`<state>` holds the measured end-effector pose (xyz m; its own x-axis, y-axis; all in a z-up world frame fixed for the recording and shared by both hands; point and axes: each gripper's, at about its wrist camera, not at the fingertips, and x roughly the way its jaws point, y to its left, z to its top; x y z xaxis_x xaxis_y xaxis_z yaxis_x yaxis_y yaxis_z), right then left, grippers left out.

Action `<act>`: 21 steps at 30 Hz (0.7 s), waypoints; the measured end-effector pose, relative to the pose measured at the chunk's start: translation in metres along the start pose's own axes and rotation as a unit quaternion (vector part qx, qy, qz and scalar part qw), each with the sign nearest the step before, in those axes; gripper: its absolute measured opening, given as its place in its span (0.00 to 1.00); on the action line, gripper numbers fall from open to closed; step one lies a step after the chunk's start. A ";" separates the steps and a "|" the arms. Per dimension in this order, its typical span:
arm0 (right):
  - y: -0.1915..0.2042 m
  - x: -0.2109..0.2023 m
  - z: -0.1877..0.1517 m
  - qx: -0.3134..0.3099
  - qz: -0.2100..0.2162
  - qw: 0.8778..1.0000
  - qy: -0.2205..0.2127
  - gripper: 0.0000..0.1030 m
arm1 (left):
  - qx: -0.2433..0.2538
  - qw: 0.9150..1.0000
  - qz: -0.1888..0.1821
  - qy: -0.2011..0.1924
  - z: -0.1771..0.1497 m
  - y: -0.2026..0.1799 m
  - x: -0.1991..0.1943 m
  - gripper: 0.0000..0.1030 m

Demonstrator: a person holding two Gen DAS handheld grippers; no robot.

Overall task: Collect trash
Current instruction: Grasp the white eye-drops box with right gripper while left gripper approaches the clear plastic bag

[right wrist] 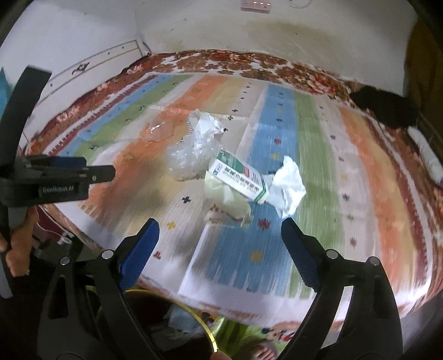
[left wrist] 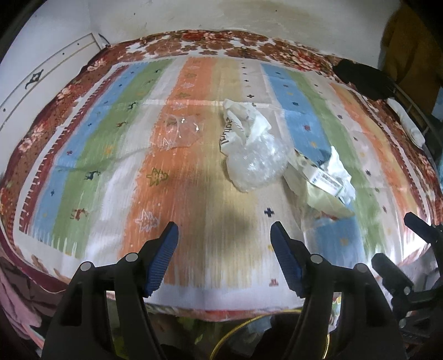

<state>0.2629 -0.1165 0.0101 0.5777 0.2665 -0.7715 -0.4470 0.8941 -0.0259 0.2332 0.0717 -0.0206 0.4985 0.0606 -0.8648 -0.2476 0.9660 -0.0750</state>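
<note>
Trash lies on a striped bedspread [left wrist: 193, 193]. In the left wrist view I see a clear plastic wrapper [left wrist: 180, 130], a white printed bag with crumpled clear plastic [left wrist: 254, 155], and a small carton [left wrist: 324, 177] at the right. The right wrist view shows the same clear plastic bag [right wrist: 193, 149], a green-and-white carton [right wrist: 238, 180] on pale paper [right wrist: 227, 202], and a crumpled white tissue [right wrist: 288, 185]. My left gripper [left wrist: 224, 229] is open and empty above the near edge. My right gripper [right wrist: 220, 225] is open wide, empty, just short of the carton.
A bin with a yellow rim [right wrist: 205, 326] sits below the bed's near edge. A black item [right wrist: 384, 110] and a white roll [right wrist: 426, 155] lie at the far right. A wall [left wrist: 221, 16] backs the bed. A hand [right wrist: 16, 243] holds the left gripper's handle.
</note>
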 end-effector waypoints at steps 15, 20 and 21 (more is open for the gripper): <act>0.004 0.085 0.030 -0.065 -0.063 0.995 0.036 0.83 | 0.007 1.000 0.012 -0.002 0.037 0.016 0.057 0.67; 0.010 0.107 0.034 -0.084 -0.077 0.992 0.047 0.83 | 0.002 1.000 0.008 0.007 0.045 0.018 0.071 0.67; 0.011 0.111 0.035 -0.088 -0.082 0.992 0.049 0.83 | 0.003 1.000 0.008 0.009 0.046 0.018 0.073 0.67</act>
<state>0.3458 -0.0646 -0.0534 0.5879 0.0786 -0.8051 -0.4694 0.8437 -0.2604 0.3036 0.1047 -0.0627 0.4802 0.0710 -0.8743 -0.2505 0.9663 -0.0591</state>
